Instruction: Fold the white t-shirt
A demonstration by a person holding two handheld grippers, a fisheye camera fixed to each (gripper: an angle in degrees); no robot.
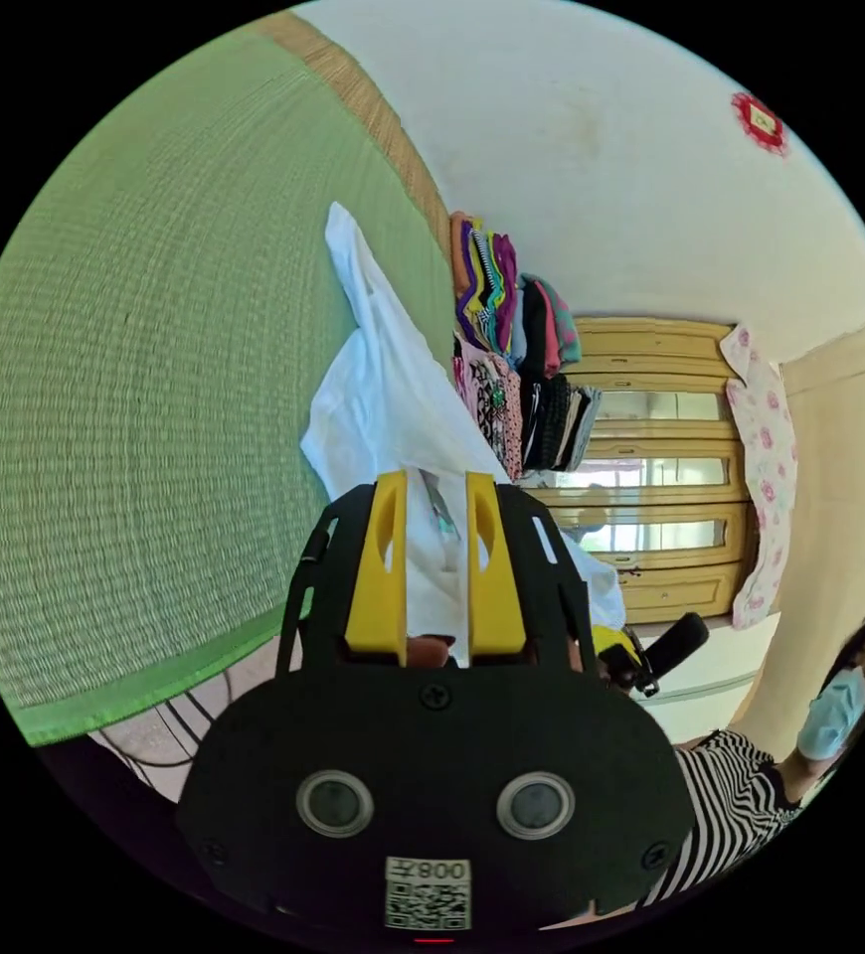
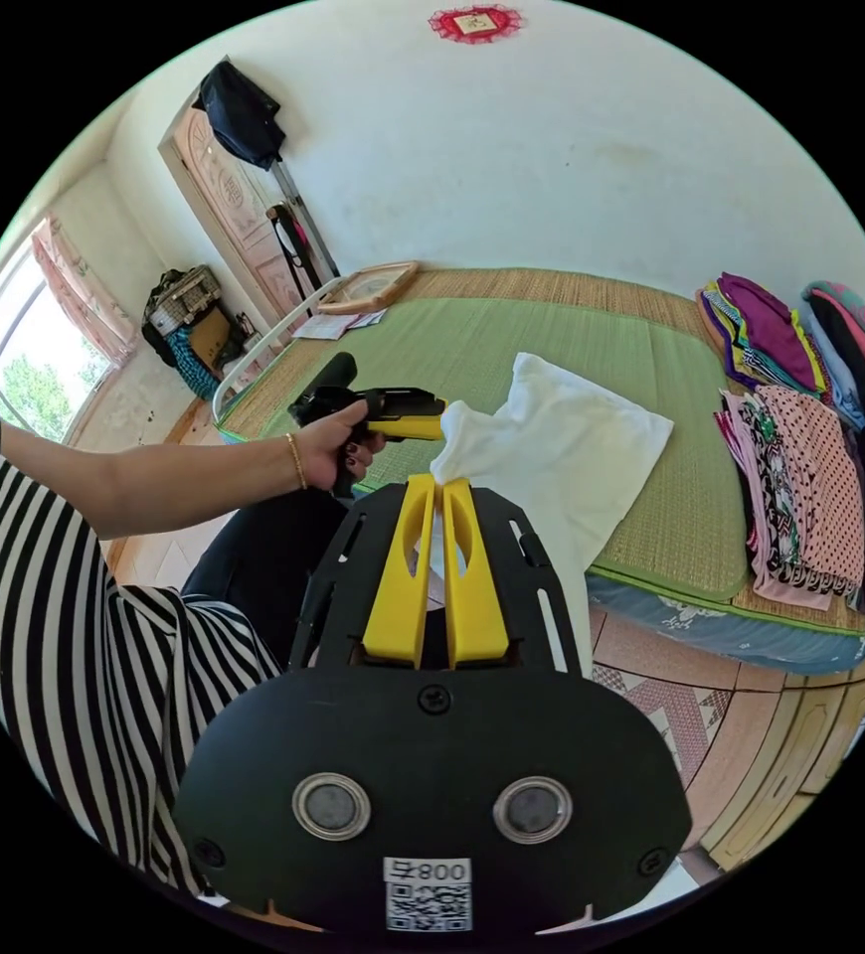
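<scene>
Two hand-held grippers pinch the white t-shirt (image 2: 562,447) by one edge: the right hand-held gripper (image 2: 439,489) has its yellow jaws pressed together on the cloth, and the left hand-held gripper (image 1: 434,487) has cloth between jaws that stand slightly apart. Most of the shirt lies on the bed's green mat (image 2: 512,333), near stacks of folded clothes (image 2: 810,417). One hand (image 2: 331,444) grips the left tool

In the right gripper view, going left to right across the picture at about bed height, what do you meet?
Bright window → person's hand holding the other yellow-and-black gripper → white t-shirt lying on the green woven mat → stacks of colourful folded clothes.
</scene>
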